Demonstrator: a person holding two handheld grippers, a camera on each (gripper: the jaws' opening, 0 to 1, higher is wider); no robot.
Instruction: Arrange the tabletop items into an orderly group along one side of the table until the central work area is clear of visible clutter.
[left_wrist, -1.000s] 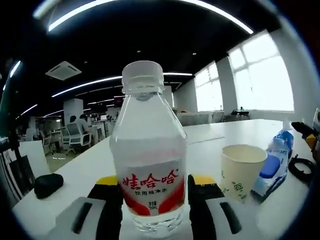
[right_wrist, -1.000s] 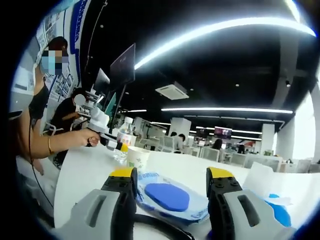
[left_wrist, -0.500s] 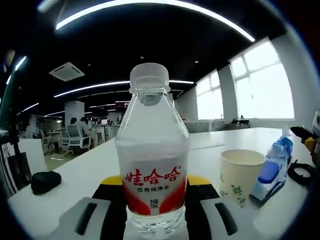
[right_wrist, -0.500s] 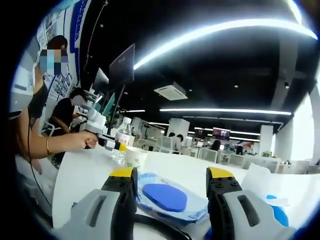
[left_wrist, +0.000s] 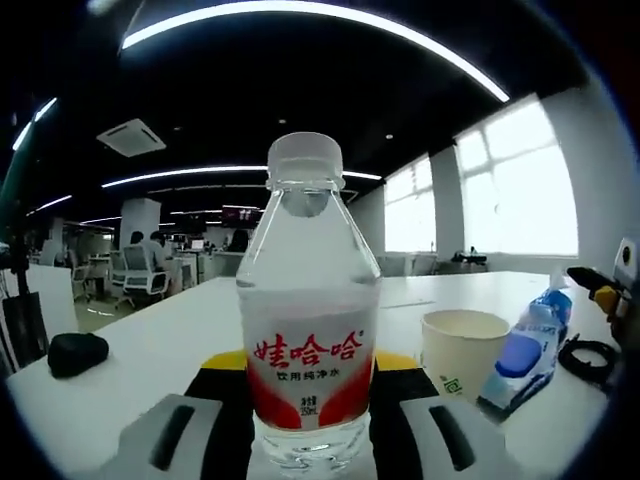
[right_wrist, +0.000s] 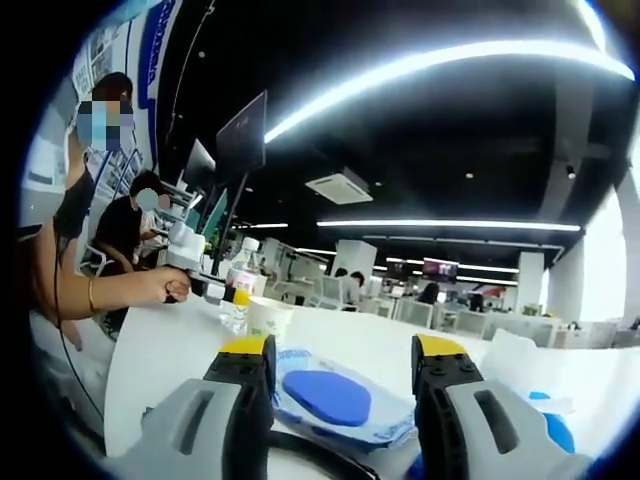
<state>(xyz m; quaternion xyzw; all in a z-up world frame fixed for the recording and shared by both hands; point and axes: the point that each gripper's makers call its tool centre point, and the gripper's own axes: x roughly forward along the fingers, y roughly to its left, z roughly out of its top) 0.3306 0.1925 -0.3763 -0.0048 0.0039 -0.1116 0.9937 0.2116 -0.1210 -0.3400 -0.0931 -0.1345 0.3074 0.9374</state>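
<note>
A clear water bottle (left_wrist: 308, 330) with a white cap and red label stands upright between the jaws of my left gripper (left_wrist: 310, 362), which is shut on its lower body. To its right on the white table (left_wrist: 180, 320) are a paper cup (left_wrist: 458, 355) and a blue wipes packet (left_wrist: 520, 350). In the right gripper view, my right gripper (right_wrist: 342, 348) is open just above the table, and the wipes packet (right_wrist: 330, 395) lies flat ahead between its jaws, untouched. Further off, a person's hand holds the left gripper (right_wrist: 205, 285) on the bottle (right_wrist: 238, 285), beside the cup (right_wrist: 266, 318).
A black cable (left_wrist: 585, 355) coils right of the packet and a small black object (left_wrist: 75, 352) lies at the far left. The cable (right_wrist: 310, 450) also runs under my right jaws. White tissue (right_wrist: 520, 365) and another blue item (right_wrist: 545, 425) sit to the right.
The left jaws have drawn in against the bottle's sides. The left view has shifted a little; the cup and packet sit slightly further left. The right gripper has held still.
</note>
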